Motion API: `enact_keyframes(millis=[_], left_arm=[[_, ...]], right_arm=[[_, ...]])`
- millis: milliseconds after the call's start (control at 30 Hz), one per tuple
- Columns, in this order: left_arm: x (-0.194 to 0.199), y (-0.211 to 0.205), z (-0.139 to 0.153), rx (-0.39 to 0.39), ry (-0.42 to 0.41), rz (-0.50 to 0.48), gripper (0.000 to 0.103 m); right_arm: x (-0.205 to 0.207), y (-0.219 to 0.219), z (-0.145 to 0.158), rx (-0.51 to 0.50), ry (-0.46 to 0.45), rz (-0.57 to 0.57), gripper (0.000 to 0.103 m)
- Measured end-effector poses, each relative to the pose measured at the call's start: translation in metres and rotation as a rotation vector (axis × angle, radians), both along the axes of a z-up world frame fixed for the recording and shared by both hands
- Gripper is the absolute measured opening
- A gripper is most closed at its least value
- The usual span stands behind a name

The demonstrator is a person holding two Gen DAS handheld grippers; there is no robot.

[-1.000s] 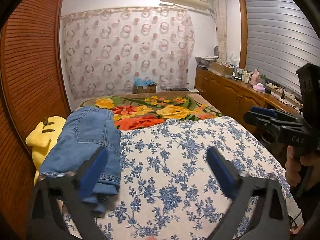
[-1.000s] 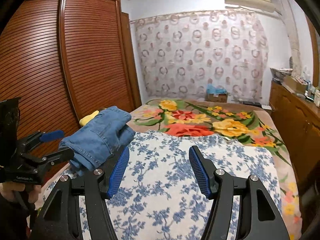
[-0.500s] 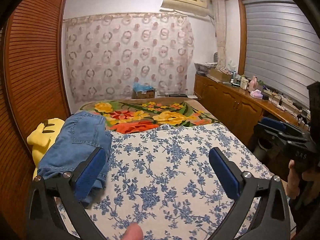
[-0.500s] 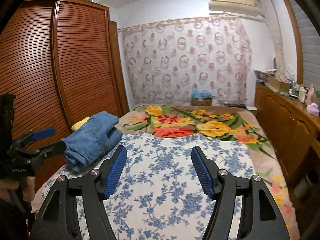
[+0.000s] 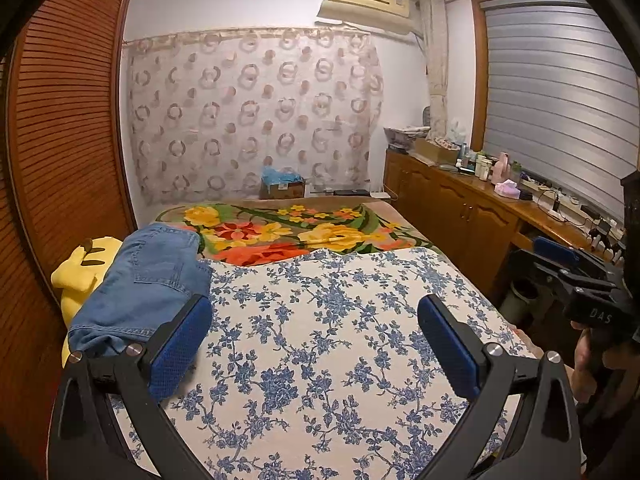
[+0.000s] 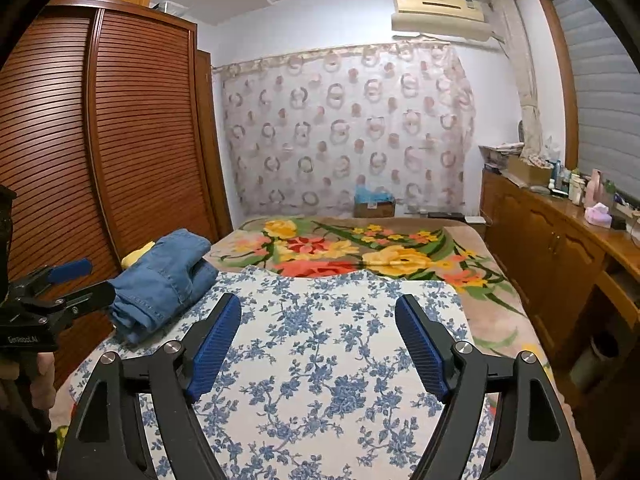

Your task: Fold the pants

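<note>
Your left gripper (image 5: 314, 344) hangs above the bed with its blue-padded jaws spread wide and nothing between them. Your right gripper (image 6: 318, 344) hangs over the same bed, jaws likewise wide apart and gripping nothing. Below both lies a white sheet with blue flowers (image 5: 320, 320), spread over the near half of the bed.

At the left edge of that sheet rest the blue denim pants (image 5: 148, 284), folded into a compact stack, a back pocket facing up. In your right wrist view the pants (image 6: 168, 280) sit just beyond the tip of your left gripper, apart from it. A yellow plush toy (image 5: 82, 272) lies against the far side of the stack, next to the slatted wooden wardrobe (image 6: 120, 140).

Past the sheet, a bright floral blanket (image 5: 280, 232) covers the far half of the bed. A wooden bench (image 5: 492, 196) crowded with bottles runs along the right wall under the window blind. A ring-patterned curtain (image 6: 348, 128) hangs across the far wall, a cardboard box (image 6: 374, 206) at its foot.
</note>
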State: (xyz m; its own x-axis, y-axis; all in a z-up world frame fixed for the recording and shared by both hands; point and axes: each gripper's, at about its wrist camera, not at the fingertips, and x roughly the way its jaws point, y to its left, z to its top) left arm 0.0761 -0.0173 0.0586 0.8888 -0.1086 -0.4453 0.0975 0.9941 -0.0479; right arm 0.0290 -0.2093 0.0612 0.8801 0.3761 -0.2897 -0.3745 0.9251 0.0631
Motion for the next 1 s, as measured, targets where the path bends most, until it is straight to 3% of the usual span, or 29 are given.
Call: enact_keyframes(millis=[1000], left_arm=[[-0.0058, 0.0028, 0.0022, -0.002, -0.004, 0.004, 0.103]], right_arm=[[0.0019, -0.0046, -0.0045, 0.005, -0.002, 0.004, 0.082]])
